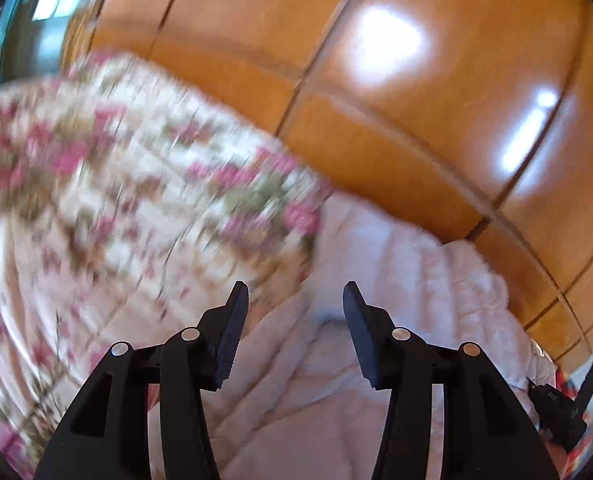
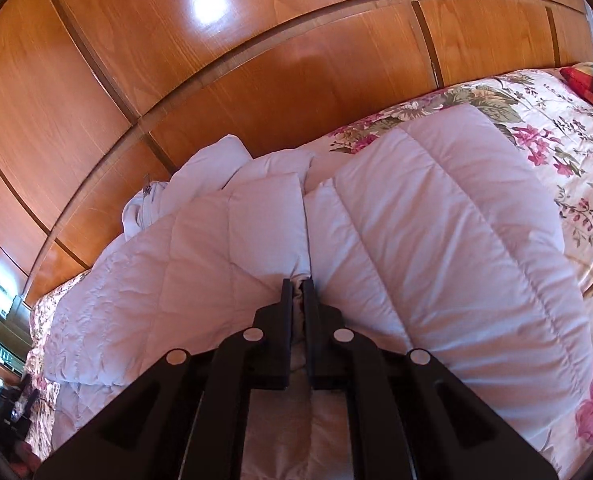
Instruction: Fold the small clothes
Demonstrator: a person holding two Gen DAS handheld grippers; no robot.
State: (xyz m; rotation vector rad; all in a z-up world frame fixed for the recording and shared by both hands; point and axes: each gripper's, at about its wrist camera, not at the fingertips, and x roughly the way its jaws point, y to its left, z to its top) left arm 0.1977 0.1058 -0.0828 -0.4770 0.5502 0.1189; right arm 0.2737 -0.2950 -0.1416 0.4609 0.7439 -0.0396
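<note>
A pale pink quilted padded garment [image 2: 416, 232] lies spread on a floral bedspread [image 2: 568, 152]. My right gripper [image 2: 298, 286] is shut on a fold of the garment at its middle seam. A crumpled part of the garment [image 2: 200, 184] lies at the far left by the wall. In the left wrist view the same garment [image 1: 376, 280] lies under my left gripper [image 1: 296, 300], which is open and empty just above it. That view is motion-blurred.
Glossy wooden wardrobe panels [image 2: 216, 80] run along the far side of the bed. A colourful checked cushion [image 2: 592, 84] lies at the far right. The floral bedspread [image 1: 116, 180] fills the left of the left wrist view. A black device [image 1: 564, 404] sits at its right edge.
</note>
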